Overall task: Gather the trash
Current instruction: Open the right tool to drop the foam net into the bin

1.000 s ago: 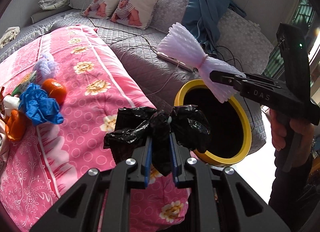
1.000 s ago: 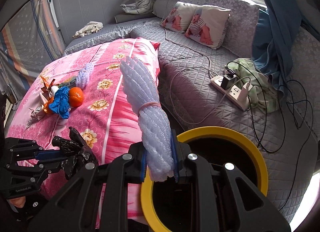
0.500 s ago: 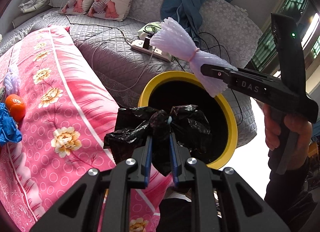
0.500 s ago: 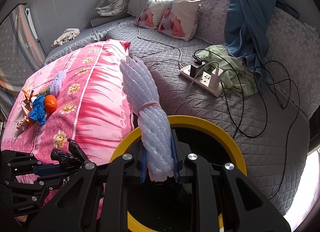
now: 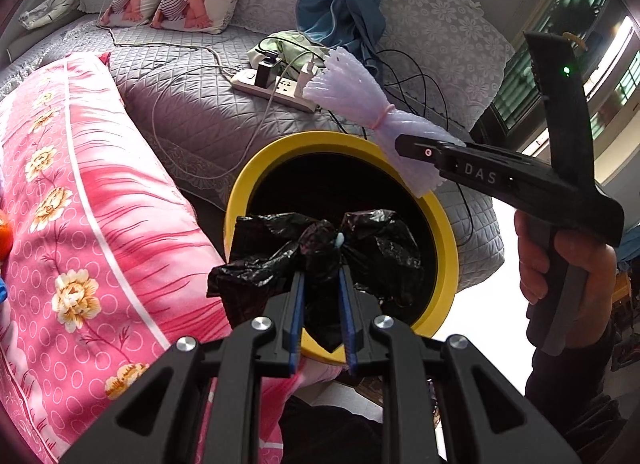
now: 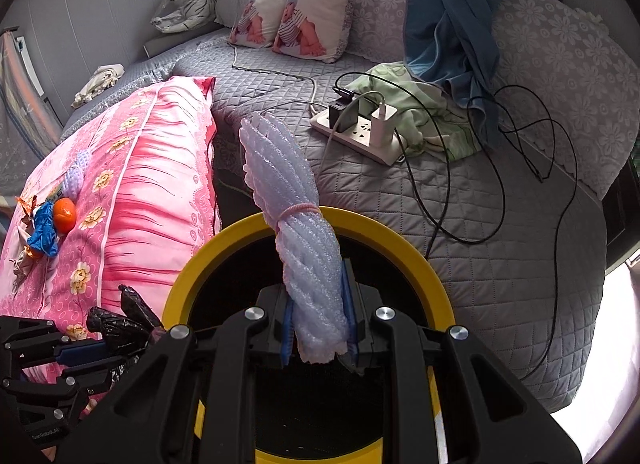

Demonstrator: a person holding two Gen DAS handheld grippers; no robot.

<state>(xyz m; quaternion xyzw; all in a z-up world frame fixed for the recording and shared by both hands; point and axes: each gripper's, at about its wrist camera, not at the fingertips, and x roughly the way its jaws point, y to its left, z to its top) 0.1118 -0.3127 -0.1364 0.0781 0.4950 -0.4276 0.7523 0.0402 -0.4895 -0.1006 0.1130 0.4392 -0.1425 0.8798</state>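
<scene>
The left gripper (image 5: 323, 284) is clamped on a crumpled black plastic bag (image 5: 320, 252), which hangs over the near rim of the yellow-rimmed trash bin (image 5: 446, 240). The right gripper (image 6: 316, 304) pinches the lower half of a bundle of white foam fruit netting (image 6: 296, 215), tied at its middle with a pink band; the bundle sticks up over the bin's dark opening. A hand (image 5: 560, 260) grips the right tool's handle at the right of the left view.

Left of the bin lies a pink flowered quilt (image 6: 140, 191). At its far end sit an orange fruit (image 6: 65, 215), a blue crumpled item (image 6: 43, 228), perhaps a glove, and a smaller piece of netting (image 6: 76, 173). Beyond the bin, a white power strip (image 6: 360, 131) with chargers rests on the grey quilted bed cover (image 6: 500, 264), with two printed pillows (image 6: 296, 19) farther back.
</scene>
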